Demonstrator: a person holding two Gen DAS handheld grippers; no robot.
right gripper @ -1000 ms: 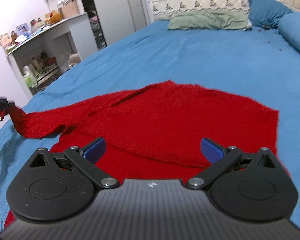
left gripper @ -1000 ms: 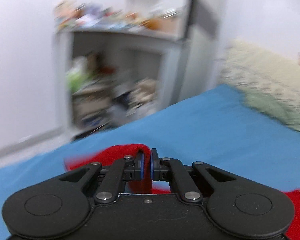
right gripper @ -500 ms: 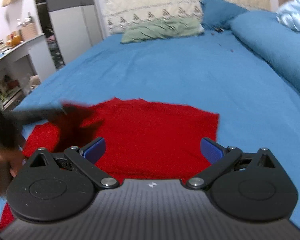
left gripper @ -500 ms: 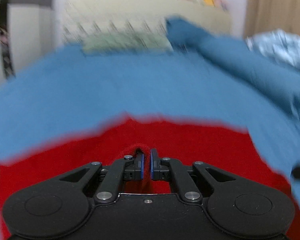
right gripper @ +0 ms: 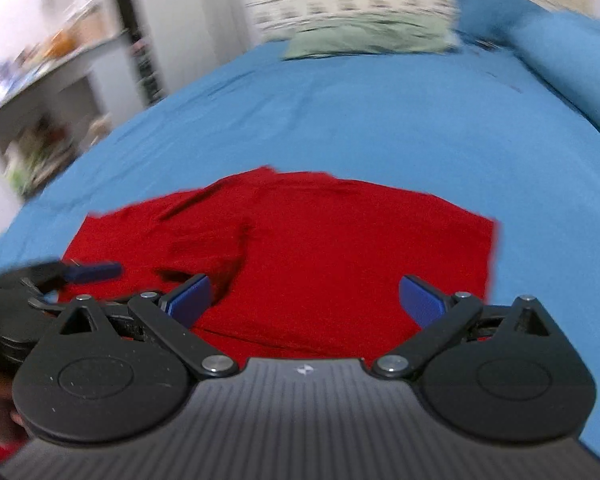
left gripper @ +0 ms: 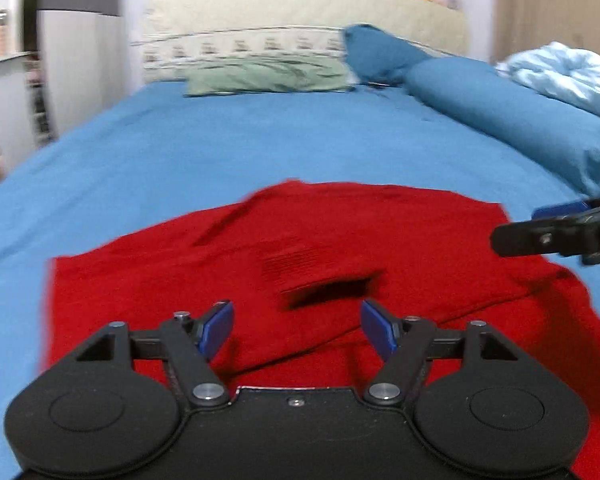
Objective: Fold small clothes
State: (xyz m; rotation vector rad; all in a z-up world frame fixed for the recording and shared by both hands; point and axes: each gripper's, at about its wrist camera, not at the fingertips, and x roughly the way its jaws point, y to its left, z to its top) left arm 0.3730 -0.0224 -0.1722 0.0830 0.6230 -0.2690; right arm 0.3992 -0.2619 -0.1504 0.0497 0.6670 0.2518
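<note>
Your bed (left gripper: 260,140) gives a broad flat blue surface, which is why the red garment (left gripper: 340,240) lies spread on it, near you, with one sleeve laid across its body. That looks like a first fold set down. Your left tongs (left gripper: 296,330) hang over its near edge, spread wide and empty; your right tongs (right gripper: 302,300) are likewise spread wide, gripping nothing, free for the next fold.

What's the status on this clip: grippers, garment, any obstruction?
Left hand-held gripper open, empty. Right hand-held gripper open, empty. Red garment lying partly folded on blue bedsheet. Nothing in the way.
</note>
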